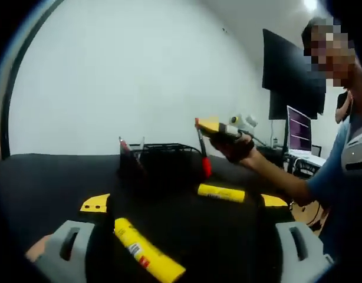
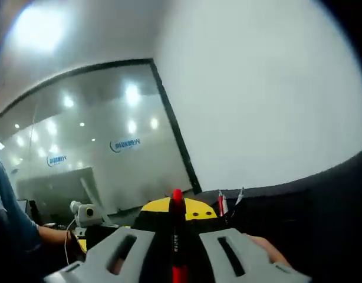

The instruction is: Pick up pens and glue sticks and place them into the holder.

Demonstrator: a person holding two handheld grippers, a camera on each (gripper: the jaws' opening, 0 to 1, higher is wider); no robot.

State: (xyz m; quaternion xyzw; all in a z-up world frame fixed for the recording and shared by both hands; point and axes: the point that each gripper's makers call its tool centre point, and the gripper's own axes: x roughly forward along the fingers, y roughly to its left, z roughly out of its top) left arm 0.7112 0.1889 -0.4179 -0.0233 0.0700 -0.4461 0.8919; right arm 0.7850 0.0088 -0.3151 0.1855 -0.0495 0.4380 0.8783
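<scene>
Red pen [image 2: 177, 236] between right jaws

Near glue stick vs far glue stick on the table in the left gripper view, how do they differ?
The near glue stick lies diagonally between the left gripper jaws; the far glue stick lies almost crosswise, farther off, nearer the holder. The near glue stick shows a white and red label; no label can be made out on the far glue stick. Both are yellow and lie flat on the black table.
</scene>
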